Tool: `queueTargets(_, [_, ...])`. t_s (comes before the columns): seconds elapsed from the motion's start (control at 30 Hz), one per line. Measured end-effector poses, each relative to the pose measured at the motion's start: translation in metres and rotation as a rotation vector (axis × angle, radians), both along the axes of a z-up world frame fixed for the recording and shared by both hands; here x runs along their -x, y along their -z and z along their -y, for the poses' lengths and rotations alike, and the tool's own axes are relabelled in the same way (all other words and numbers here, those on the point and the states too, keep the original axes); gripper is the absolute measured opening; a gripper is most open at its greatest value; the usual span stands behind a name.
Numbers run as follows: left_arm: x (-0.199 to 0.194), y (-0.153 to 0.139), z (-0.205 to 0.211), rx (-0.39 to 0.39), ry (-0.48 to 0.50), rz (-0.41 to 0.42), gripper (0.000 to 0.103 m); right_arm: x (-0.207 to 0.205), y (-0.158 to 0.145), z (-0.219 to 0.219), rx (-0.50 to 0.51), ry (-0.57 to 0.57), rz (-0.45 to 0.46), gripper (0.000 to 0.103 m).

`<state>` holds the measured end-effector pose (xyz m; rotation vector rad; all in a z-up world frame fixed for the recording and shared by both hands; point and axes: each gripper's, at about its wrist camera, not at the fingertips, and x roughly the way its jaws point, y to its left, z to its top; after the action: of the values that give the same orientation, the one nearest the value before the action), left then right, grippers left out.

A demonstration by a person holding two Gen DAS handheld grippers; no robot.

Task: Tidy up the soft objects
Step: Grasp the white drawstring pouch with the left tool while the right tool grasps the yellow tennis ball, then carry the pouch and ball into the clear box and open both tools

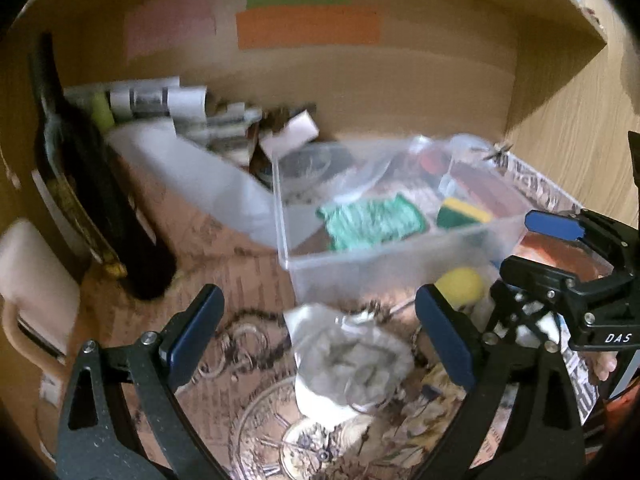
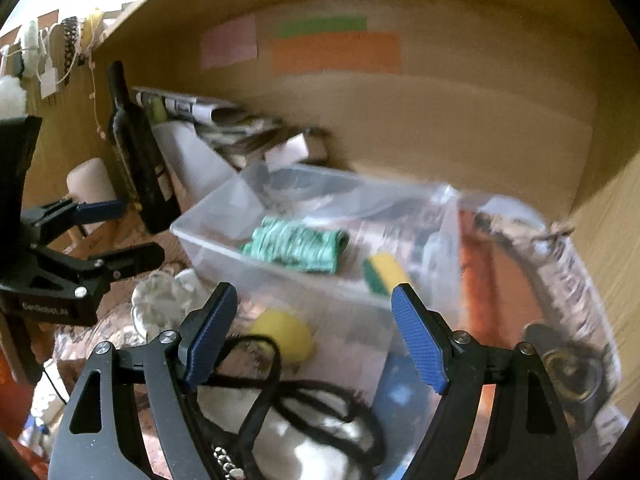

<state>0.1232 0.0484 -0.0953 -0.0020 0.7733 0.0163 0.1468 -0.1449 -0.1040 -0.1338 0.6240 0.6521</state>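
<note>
A clear plastic bin (image 1: 288,256) (image 2: 188,236) stands on the desk and holds a green knitted cloth (image 1: 372,220) (image 2: 296,244) and a yellow-green sponge (image 1: 460,212) (image 2: 384,272). A yellow soft ball (image 1: 460,286) (image 2: 284,334) lies in front of the bin. A grey-white crumpled soft piece (image 1: 348,356) lies between my open left gripper's (image 1: 320,332) fingers, below them. My right gripper (image 2: 316,336) is open and empty above the ball and a black cord (image 2: 272,384). Each gripper shows in the other's view.
A dark wine bottle (image 1: 80,184) (image 2: 140,168) stands at the left by a cream mug (image 1: 36,276). Rolled papers (image 1: 160,100) and clutter lie at the back wall. A wooden side panel (image 1: 568,120) closes the right. A blue object (image 2: 400,400) lies near the bin.
</note>
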Motion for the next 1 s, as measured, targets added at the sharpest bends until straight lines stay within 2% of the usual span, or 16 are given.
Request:
queueTargets(0.1, [-0.003,0.019,-0.005,0.031,-0.006,-0.052,0.097,-0.002,0.010,-0.009,0.018,-0.025,-0.038,0.076])
queueTargets(0.23, [-0.006,0.038,-0.010,0.046,-0.015,-0.095,0.097,-0.012,0.026,-0.019,0.047,-0.052,-0.111,0.066])
queueTargets(0.3, [-0.008,0.046,-0.012,0.052,-0.013,-0.114,0.090,-0.017,0.033,-0.021,0.052,-0.059,-0.147,0.062])
queueTargets(0.37, [-0.009,0.052,-0.011,0.063,0.000,-0.133,0.079,-0.020,0.040,-0.023,0.057,-0.062,-0.174,0.058])
queueTargets(0.4, [-0.009,0.055,-0.011,0.077,0.008,-0.140,0.077,-0.021,0.042,-0.024,0.054,-0.064,-0.185,0.055])
queueTargets(0.5, [-0.007,0.055,-0.009,0.108,0.033,-0.142,0.063,-0.021,0.046,-0.025,0.042,-0.086,-0.208,0.042])
queueTargets(0.57, [-0.006,0.055,-0.006,0.123,0.055,-0.146,0.046,-0.018,0.046,-0.027,0.049,-0.084,-0.189,0.042])
queueTargets(0.73, [-0.002,0.051,0.003,0.106,0.074,-0.133,0.032,-0.010,0.038,-0.024,0.043,-0.075,-0.134,0.041])
queueTargets(0.83, [0.003,0.044,0.003,0.103,0.069,-0.117,0.028,-0.007,0.029,-0.021,0.033,-0.065,-0.102,0.041])
queueTargets(1.0, [0.015,0.019,0.000,0.097,0.060,-0.045,0.028,0.000,0.013,-0.011,0.004,-0.052,-0.051,0.041])
